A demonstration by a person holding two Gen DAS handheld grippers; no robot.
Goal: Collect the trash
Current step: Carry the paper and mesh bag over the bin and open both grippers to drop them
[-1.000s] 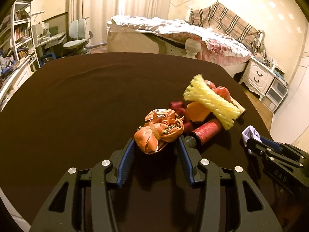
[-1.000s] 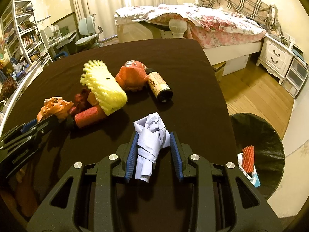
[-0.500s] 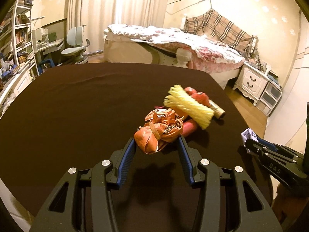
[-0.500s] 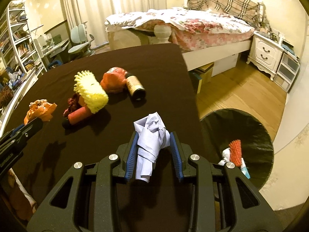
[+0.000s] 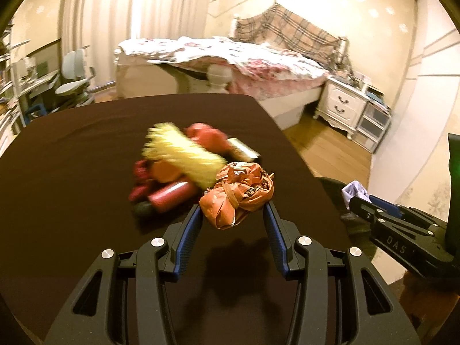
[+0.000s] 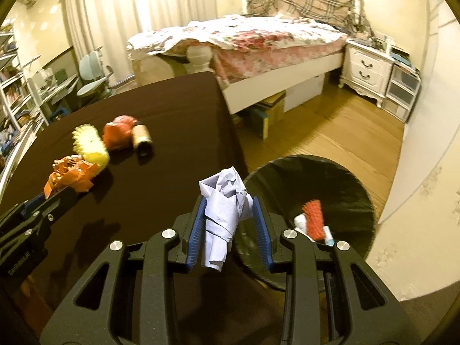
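My left gripper (image 5: 233,214) is shut on a crumpled orange wrapper (image 5: 238,194) and holds it above the dark table (image 5: 72,158). It also shows in the right wrist view (image 6: 72,174). My right gripper (image 6: 228,210) is shut on a crumpled white paper (image 6: 225,210), held at the table's right edge, beside the black trash bin (image 6: 345,184) on the floor. The bin holds a red brush-like piece (image 6: 313,220) and white scraps. A yellow foam net (image 5: 184,152), red wrapper (image 5: 207,135), red spool (image 5: 169,197) and brown tube (image 6: 141,138) lie on the table.
A bed (image 6: 258,40) stands behind the table, a white nightstand (image 6: 368,69) to its right. Wooden floor (image 6: 330,126) lies between bed and bin. A desk chair (image 6: 92,77) and shelves (image 6: 11,95) are at the left.
Both grippers have lifted and swung right with their loads. The right gripper has moved from over the table to its right edge near the bin. The left wrapper is now raised off the pile.
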